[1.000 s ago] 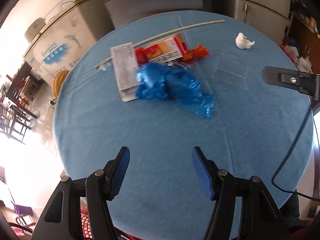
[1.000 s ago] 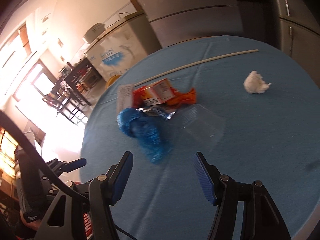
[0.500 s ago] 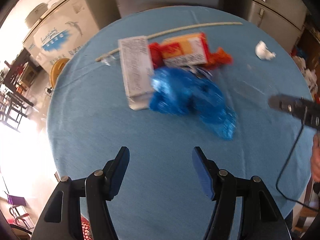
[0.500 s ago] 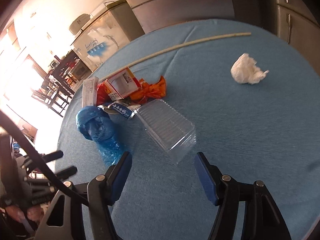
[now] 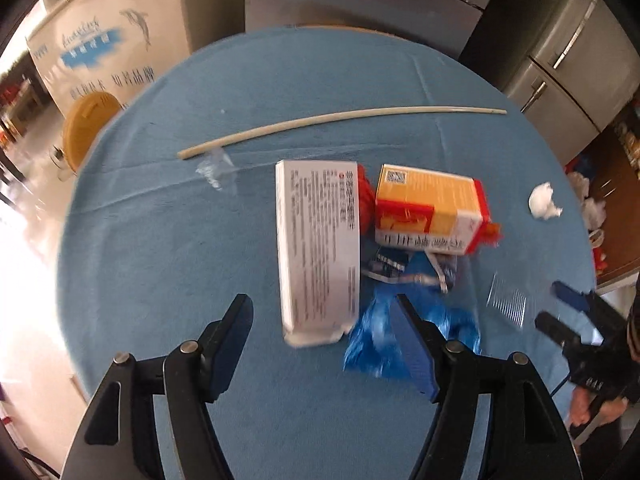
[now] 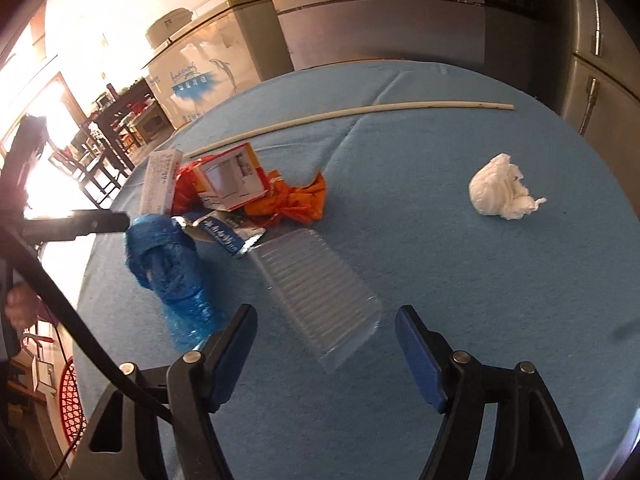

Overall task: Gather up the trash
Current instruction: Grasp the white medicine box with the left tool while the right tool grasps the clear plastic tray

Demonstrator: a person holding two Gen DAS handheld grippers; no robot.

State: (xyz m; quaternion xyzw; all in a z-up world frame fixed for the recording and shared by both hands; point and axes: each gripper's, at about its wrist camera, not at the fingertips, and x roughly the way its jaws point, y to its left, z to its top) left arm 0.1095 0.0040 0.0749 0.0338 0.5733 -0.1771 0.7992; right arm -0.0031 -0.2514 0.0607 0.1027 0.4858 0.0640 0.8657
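Left gripper (image 5: 324, 316) jaws, just opening wider, hold nothing above the white printed carton (image 5: 318, 248) (lettering unreadable); right gripper (image 6: 326, 328) likewise, above the clear tray (image 6: 320, 292).

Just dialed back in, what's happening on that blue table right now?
A person is clearing trash off the round table with two handheld grippers. Both have just been opening, and neither holds anything yet. The left gripper hangs just short of the white box, beside the blue bag. The right gripper faces the clear tray. The orange box, tissue and long stick lie untouched.
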